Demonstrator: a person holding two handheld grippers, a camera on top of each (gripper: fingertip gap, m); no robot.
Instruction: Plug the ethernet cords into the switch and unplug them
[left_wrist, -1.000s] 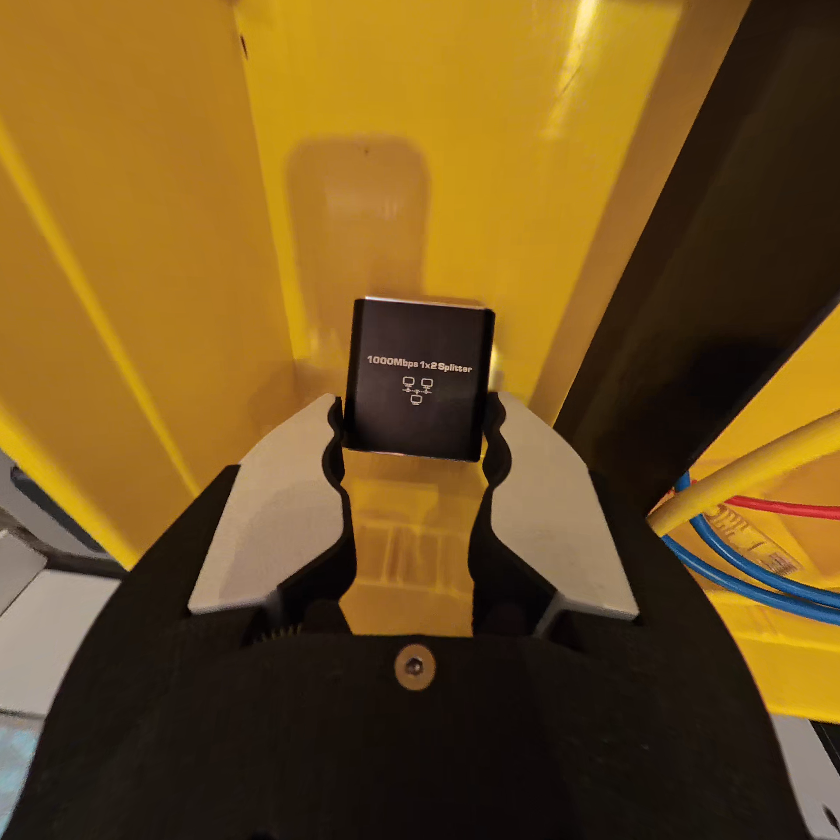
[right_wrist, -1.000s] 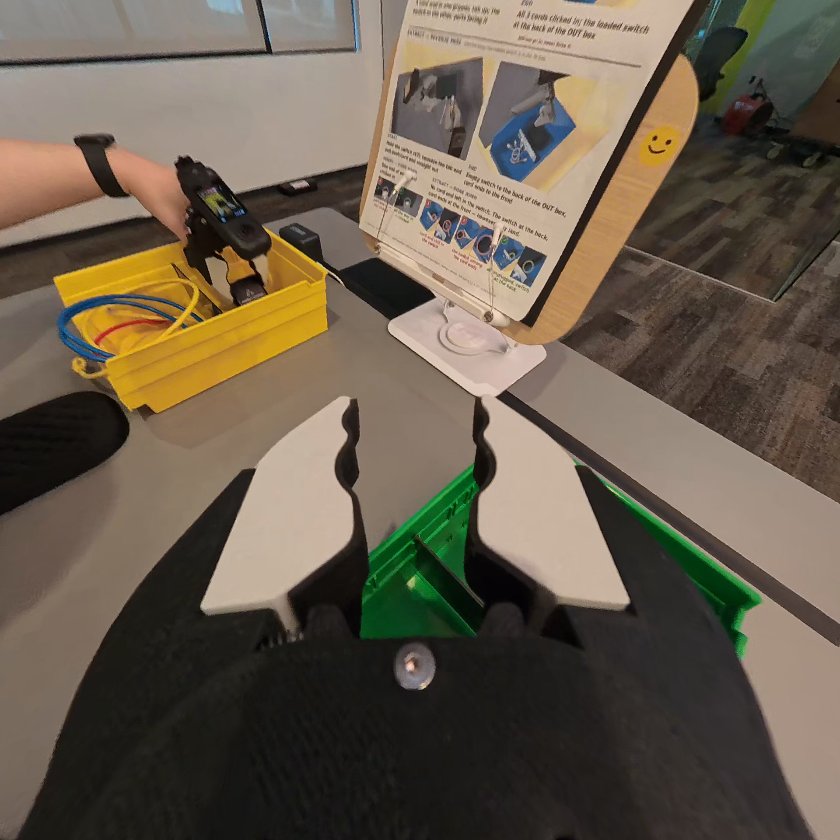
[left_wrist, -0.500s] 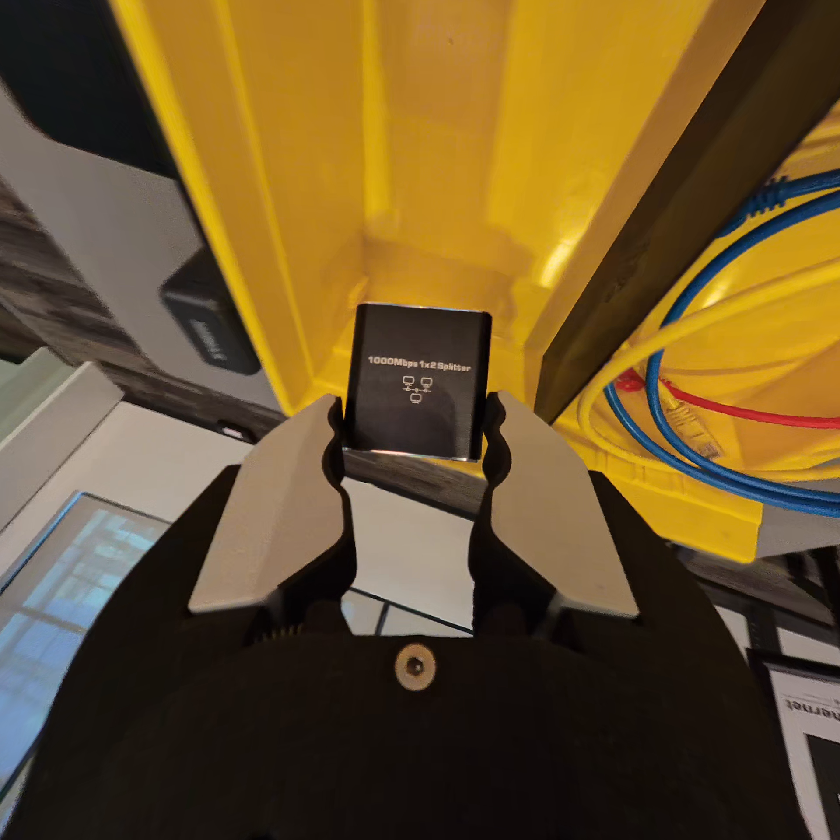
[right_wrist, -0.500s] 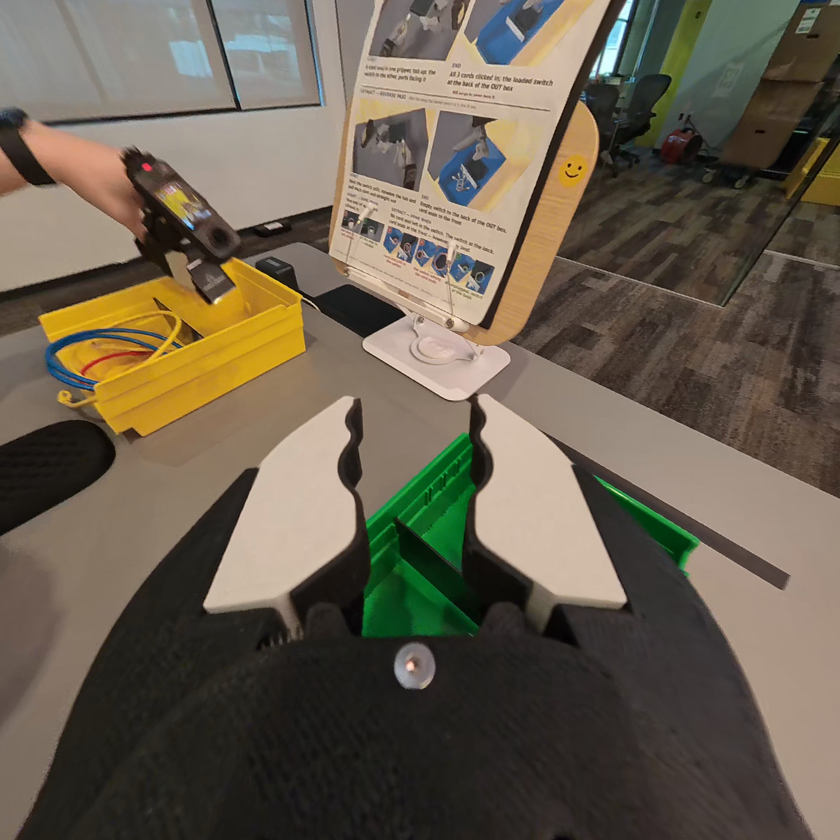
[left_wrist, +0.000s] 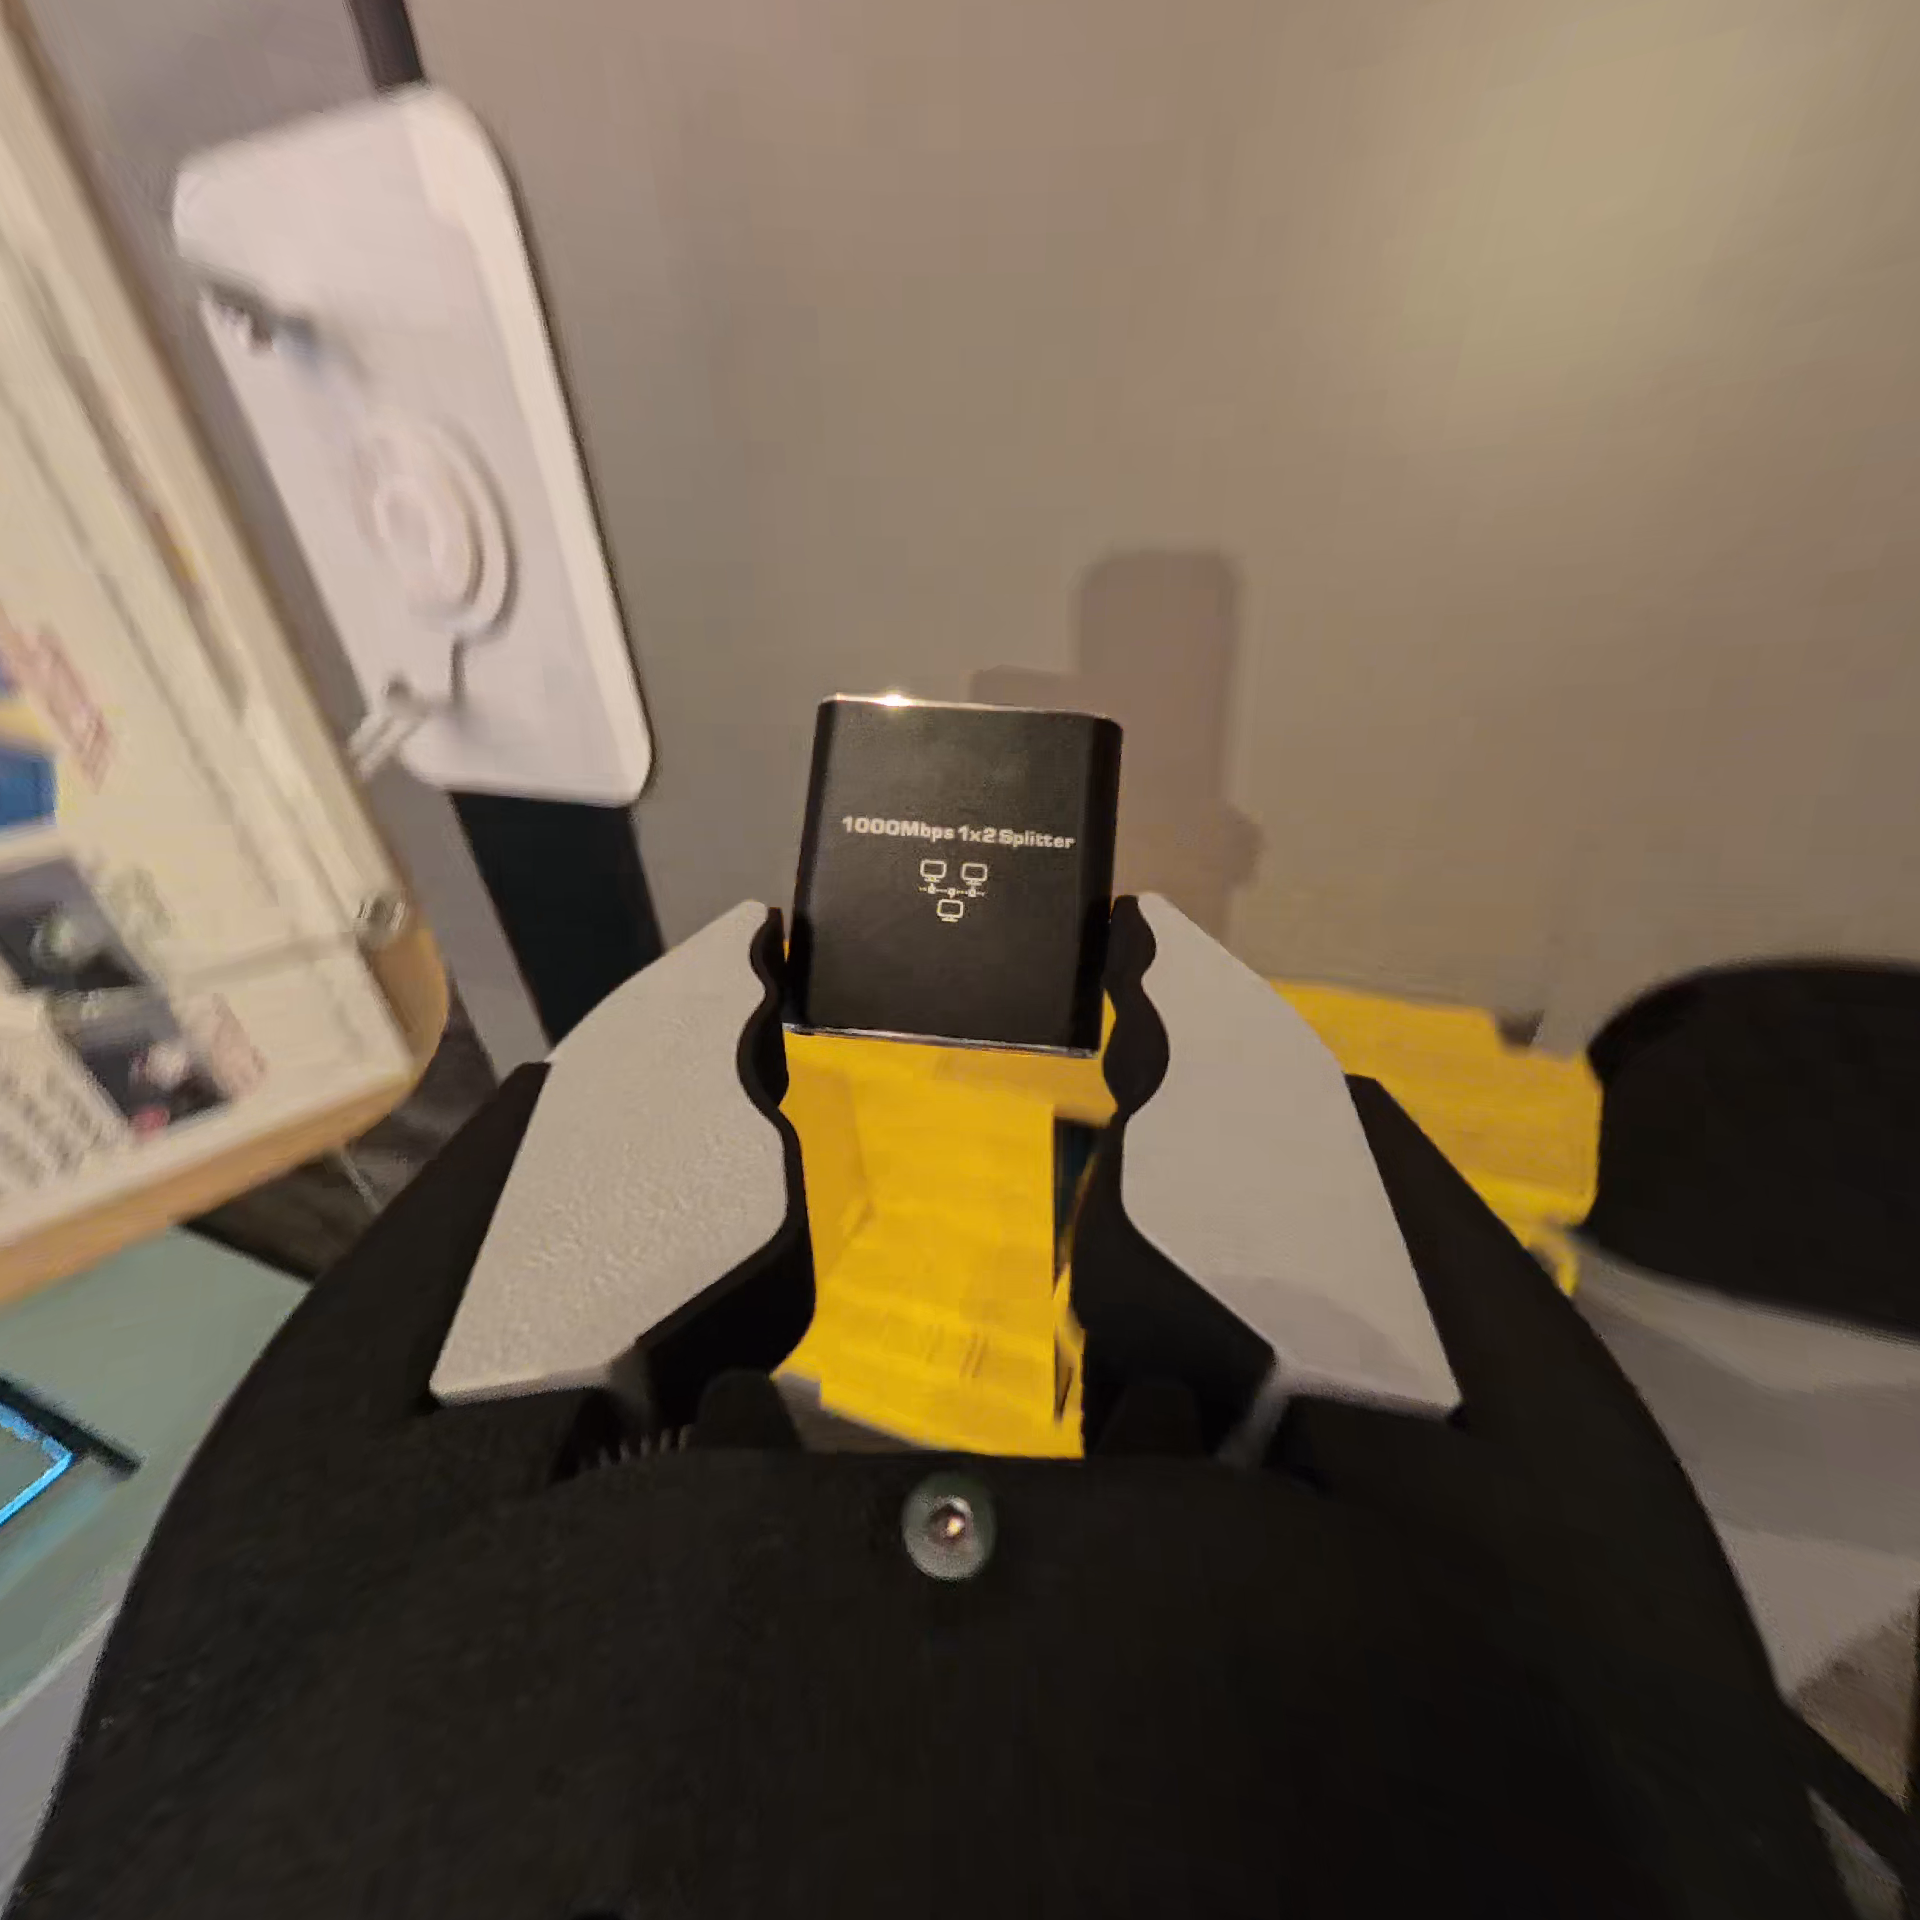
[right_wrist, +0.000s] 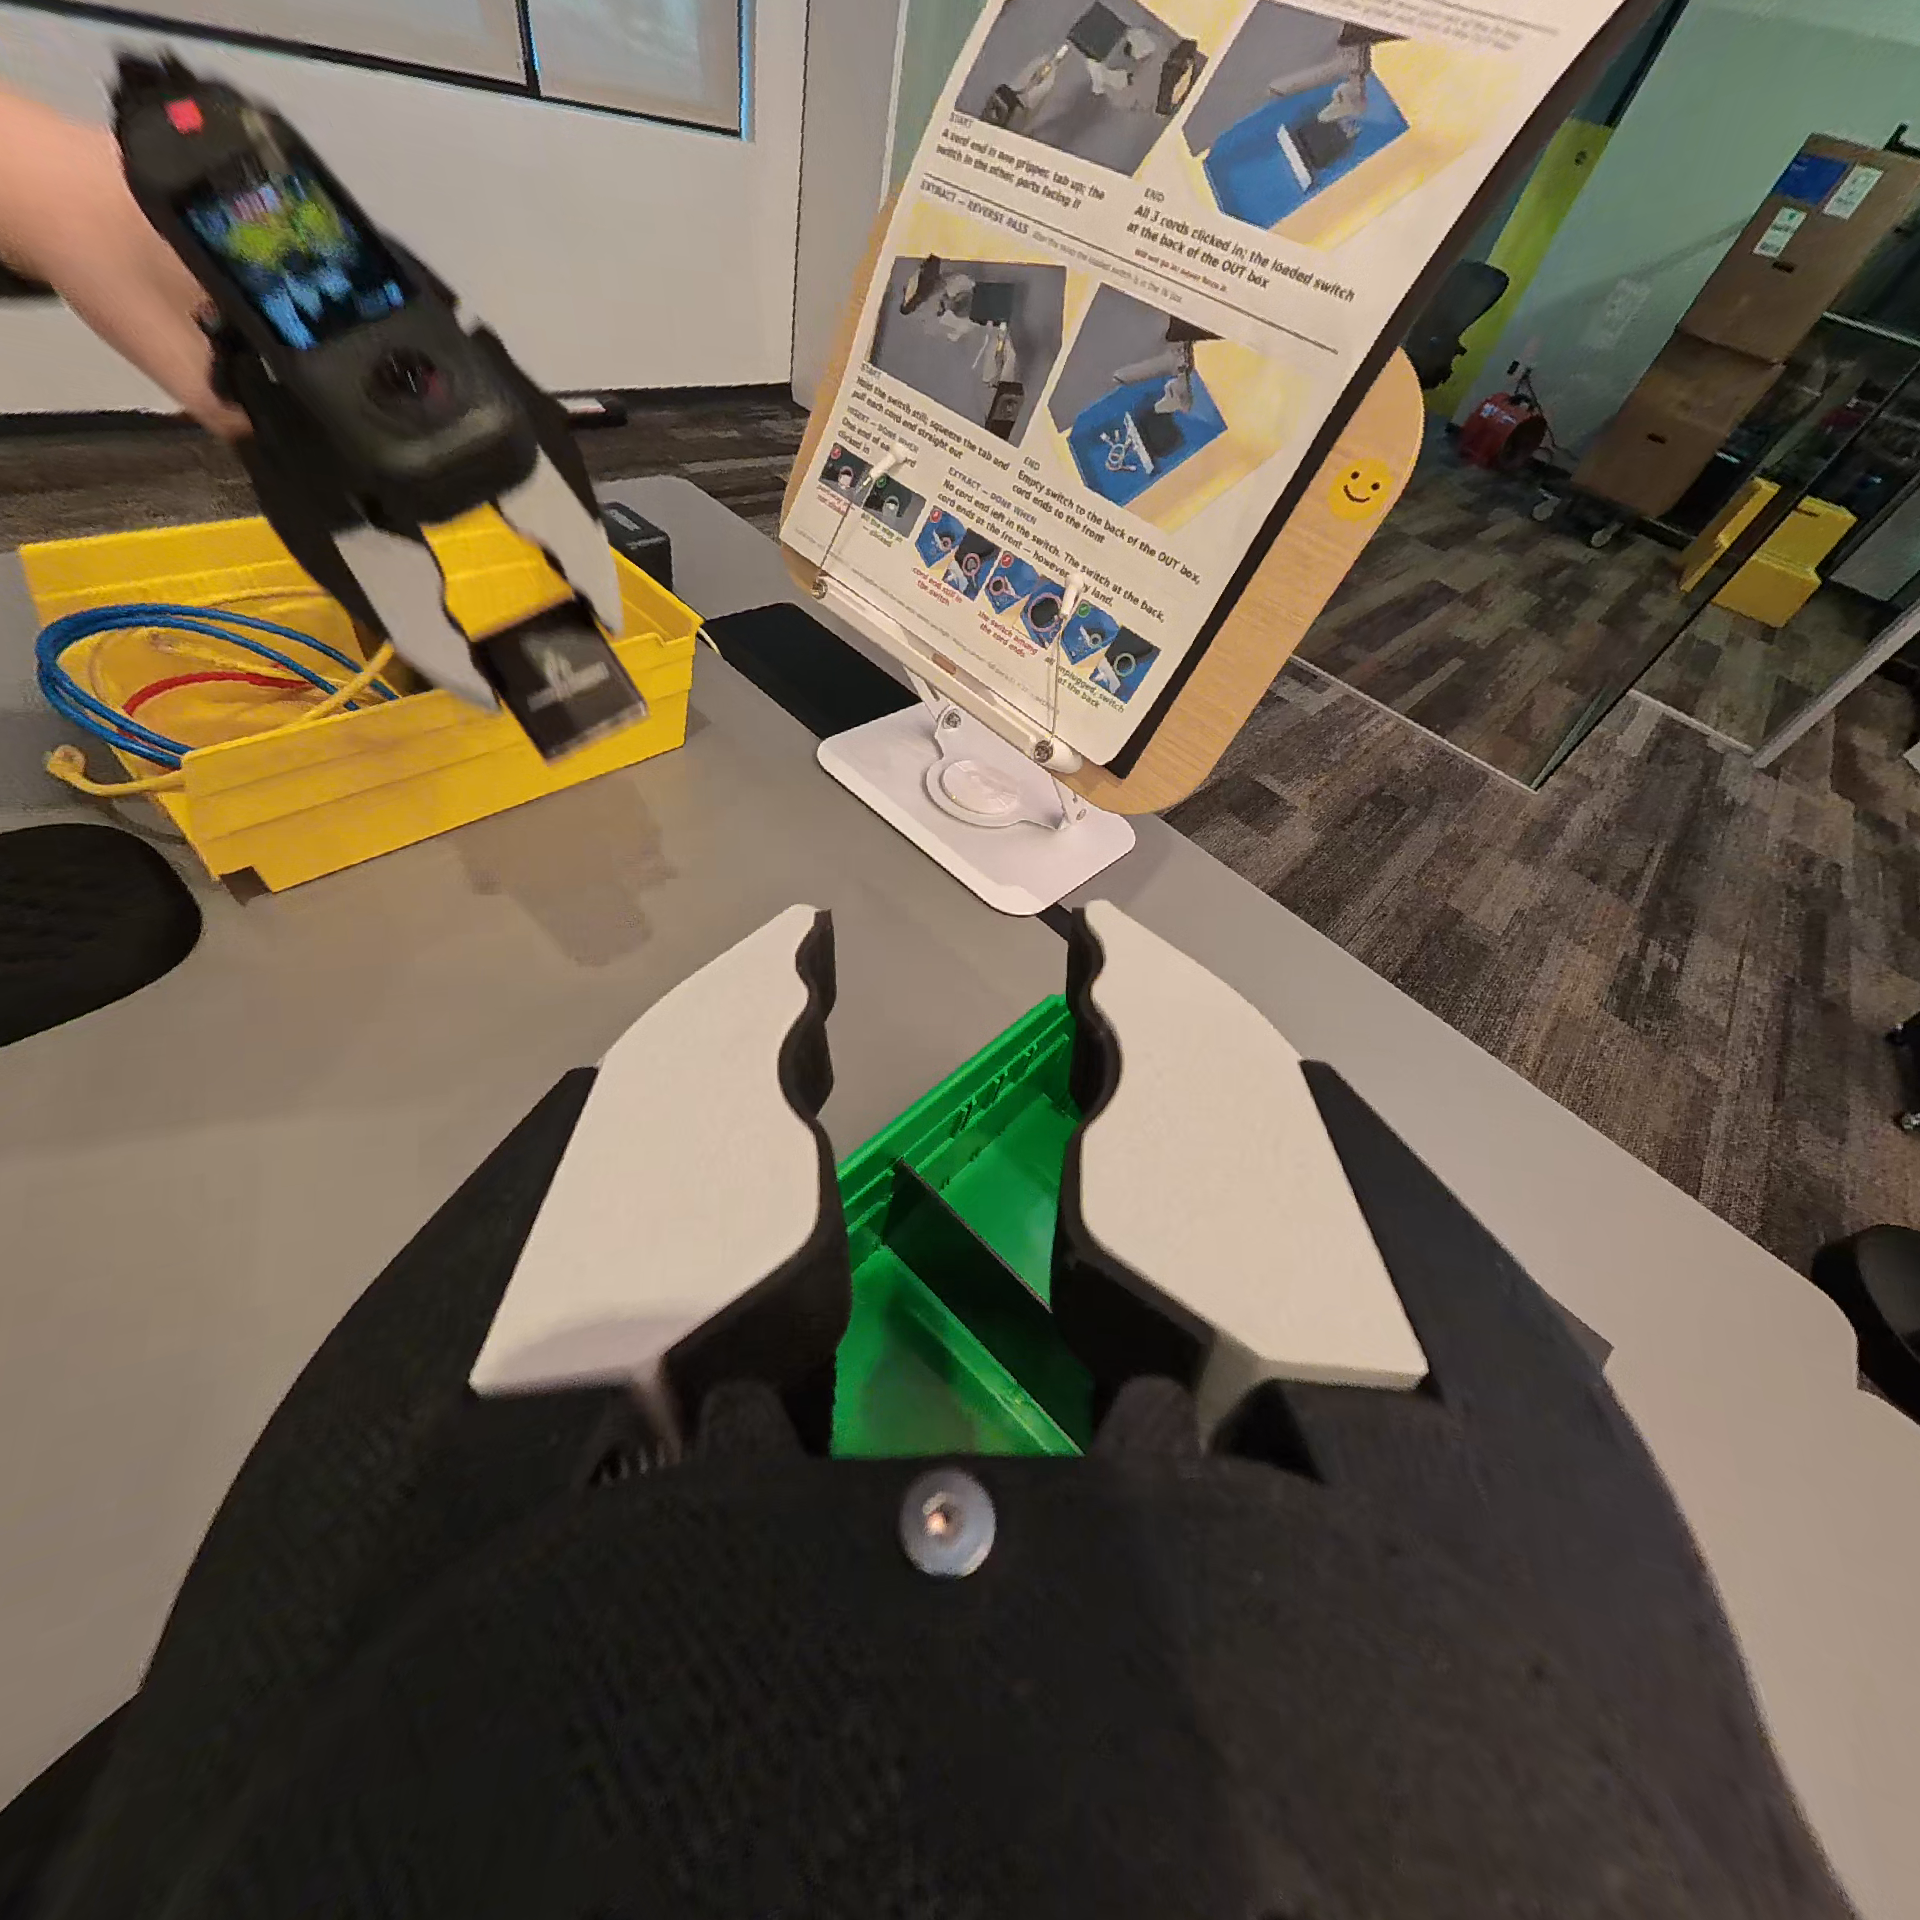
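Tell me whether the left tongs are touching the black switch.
Touching. The left wrist view shows the left tongs shut on the black switch, a finger pressed against each side with no gap.

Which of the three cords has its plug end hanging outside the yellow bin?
The yellow cord: its plug droops over the yellow bin's near wall. The blue cord and red cord lie coiled inside.

White lettering and a small network symbol mark the black switch (left_wrist: 956, 883); beside it, the instruction sheet (right_wrist: 1101, 343) bears printed captions.
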